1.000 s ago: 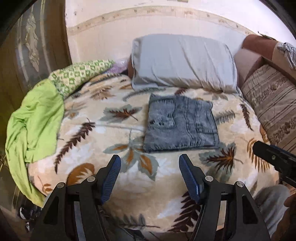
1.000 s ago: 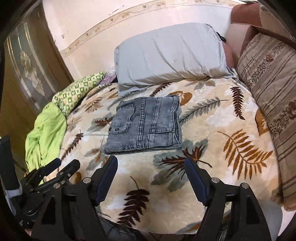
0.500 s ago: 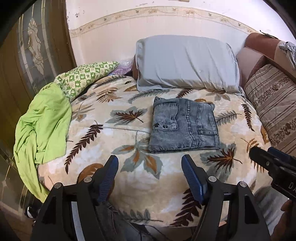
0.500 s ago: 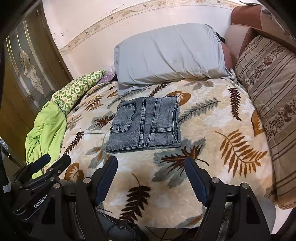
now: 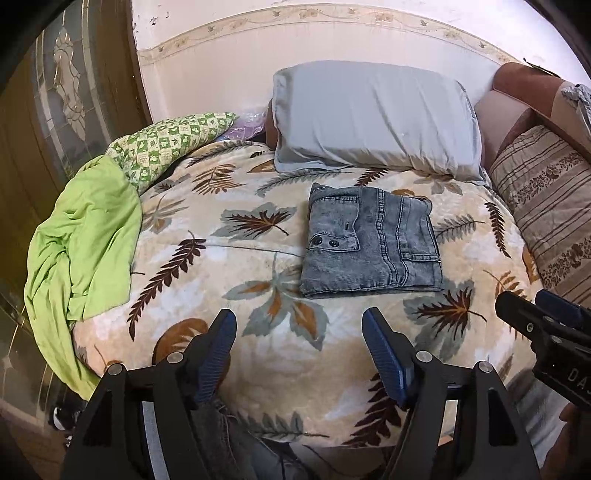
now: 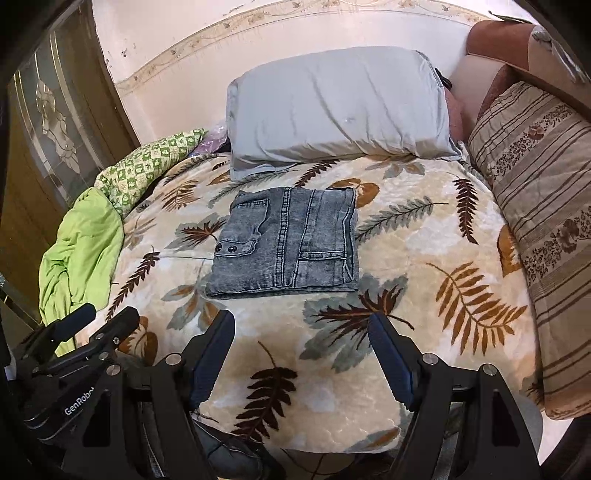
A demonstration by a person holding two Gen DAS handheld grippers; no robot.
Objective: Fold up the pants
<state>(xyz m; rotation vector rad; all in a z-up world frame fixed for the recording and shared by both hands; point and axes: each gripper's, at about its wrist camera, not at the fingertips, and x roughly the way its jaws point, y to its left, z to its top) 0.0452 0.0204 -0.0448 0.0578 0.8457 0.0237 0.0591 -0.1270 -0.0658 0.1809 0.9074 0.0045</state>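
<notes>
Both grippers drawn back, folded pants (image 5: pixel 371 242) on blanket (image 5: pixel 229 280)

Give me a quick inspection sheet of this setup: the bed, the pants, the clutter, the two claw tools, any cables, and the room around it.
Surface: leaf-print blanket on the bed.
Job's things: grey denim pants folded into a flat rectangle, lying in front of the grey pillow.
Clutter: green cloth, checked green fabric, striped cushion.
Grippers: left gripper and right gripper both open, empty, short of the pants.
Cables: nothing seen.
Surroundings: pale wall with patterned border; wooden door with glass.
</notes>
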